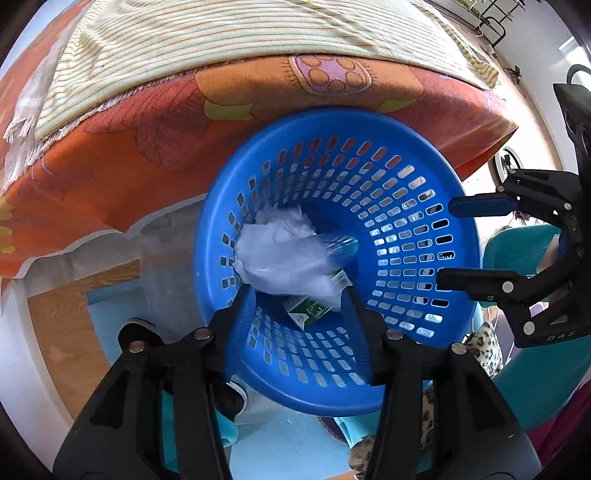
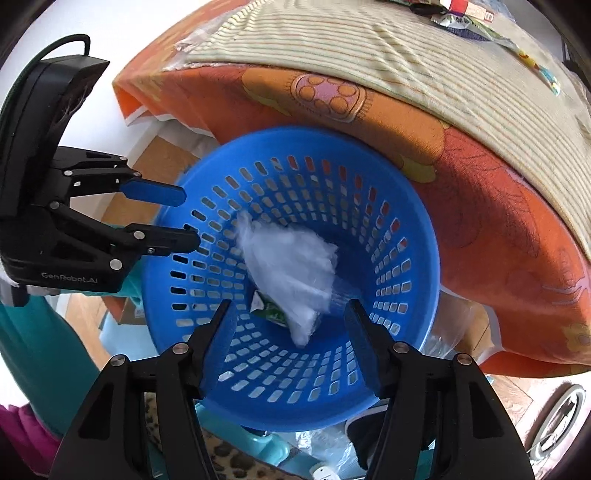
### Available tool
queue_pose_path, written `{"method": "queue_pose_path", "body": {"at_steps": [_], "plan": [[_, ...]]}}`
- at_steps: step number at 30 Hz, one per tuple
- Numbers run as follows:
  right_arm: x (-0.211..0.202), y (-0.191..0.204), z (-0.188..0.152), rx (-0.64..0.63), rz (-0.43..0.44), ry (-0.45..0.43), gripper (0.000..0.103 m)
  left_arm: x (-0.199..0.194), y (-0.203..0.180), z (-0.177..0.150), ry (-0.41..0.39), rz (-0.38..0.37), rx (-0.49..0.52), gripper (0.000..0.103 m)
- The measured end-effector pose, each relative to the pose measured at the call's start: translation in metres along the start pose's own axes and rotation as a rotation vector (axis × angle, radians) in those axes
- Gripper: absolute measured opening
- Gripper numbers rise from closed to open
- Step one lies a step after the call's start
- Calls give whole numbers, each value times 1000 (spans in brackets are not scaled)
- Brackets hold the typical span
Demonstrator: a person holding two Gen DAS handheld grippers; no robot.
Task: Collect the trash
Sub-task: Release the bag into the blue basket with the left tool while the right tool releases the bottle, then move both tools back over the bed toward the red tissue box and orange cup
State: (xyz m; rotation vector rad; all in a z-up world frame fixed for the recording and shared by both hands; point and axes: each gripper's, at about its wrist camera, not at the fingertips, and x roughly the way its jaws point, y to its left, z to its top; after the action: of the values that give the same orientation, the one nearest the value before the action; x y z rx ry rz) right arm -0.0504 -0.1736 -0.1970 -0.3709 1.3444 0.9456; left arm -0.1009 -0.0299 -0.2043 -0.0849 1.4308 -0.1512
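Both grippers, left gripper (image 1: 297, 297) and right gripper (image 2: 290, 314), hover with fingers apart, empty, over blue basket (image 1: 424, 236) holding white plastic bag (image 1: 284, 254) and green carton (image 1: 308, 312). Only the right wrist view shows snack wrappers (image 2: 465, 14) at upper right on the counter (image 2: 369, 40).

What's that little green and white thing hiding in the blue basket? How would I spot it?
Find the round blue basket full of holes, below the orange tablecloth. At its bottom lies crumpled white plastic. Peeking from under it is a small carton, the only green printed thing in there.
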Motion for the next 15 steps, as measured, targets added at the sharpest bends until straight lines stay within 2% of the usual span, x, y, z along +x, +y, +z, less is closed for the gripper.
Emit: {"method": "queue_pose_path", "body": {"at_steps": [15], "plan": [[-26,-9,12,28,-15,-88,60,-21,12,17,-67,-10,-43,50]]}}
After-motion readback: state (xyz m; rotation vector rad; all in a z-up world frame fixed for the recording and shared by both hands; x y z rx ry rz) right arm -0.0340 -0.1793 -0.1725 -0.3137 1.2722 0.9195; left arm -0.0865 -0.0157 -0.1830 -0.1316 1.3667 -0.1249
